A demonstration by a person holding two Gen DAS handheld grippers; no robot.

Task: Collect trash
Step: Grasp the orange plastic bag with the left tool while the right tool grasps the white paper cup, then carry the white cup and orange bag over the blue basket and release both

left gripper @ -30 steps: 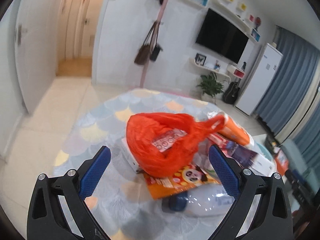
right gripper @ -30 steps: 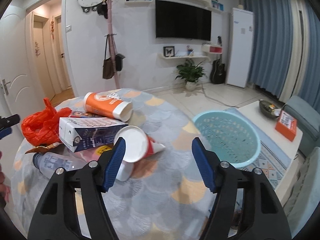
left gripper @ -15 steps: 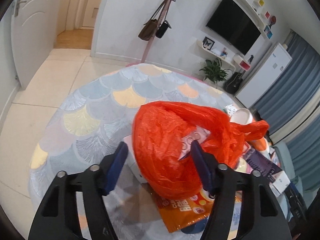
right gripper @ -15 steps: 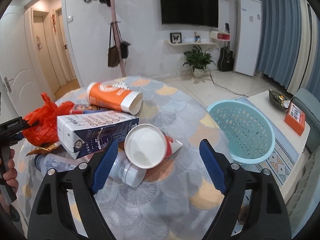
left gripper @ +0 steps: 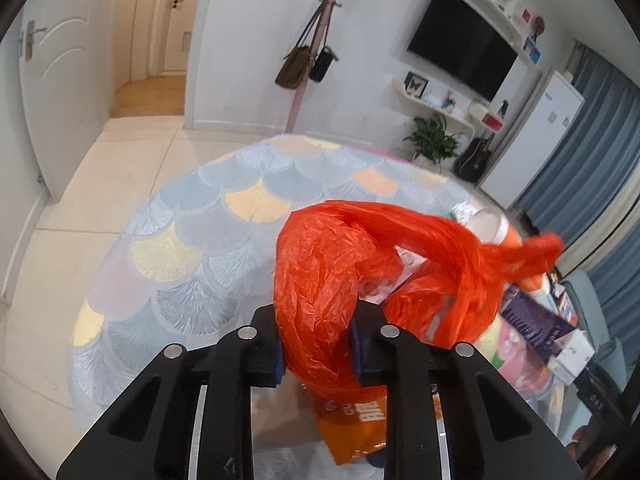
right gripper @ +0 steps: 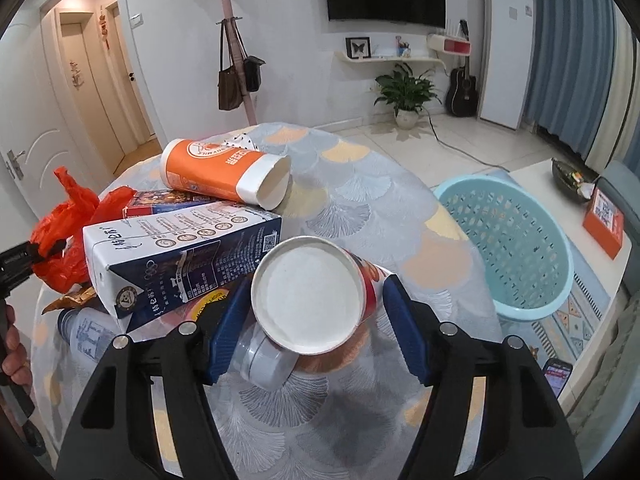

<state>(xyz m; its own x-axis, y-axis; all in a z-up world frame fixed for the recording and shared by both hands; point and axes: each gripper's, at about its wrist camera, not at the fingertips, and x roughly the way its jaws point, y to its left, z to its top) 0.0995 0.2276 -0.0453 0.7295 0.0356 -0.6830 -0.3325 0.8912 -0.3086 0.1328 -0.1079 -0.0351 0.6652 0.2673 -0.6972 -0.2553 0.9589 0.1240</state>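
Both tools have dropped toward the pile: the left tool (left gripper: 318,354) is narrowing onto the orange bag (left gripper: 332,280) bunched between its pads, while the right tool (right gripper: 310,328), half-wide and closing, straddles the paper cup (right gripper: 310,294), best squeezed gently to avoid crushing.

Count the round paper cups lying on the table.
2. The orange-and-white paper cup lies on its side atop the pile; the white-bottomed red paper cup lies between the right gripper's closing jaws. Others may be hidden.
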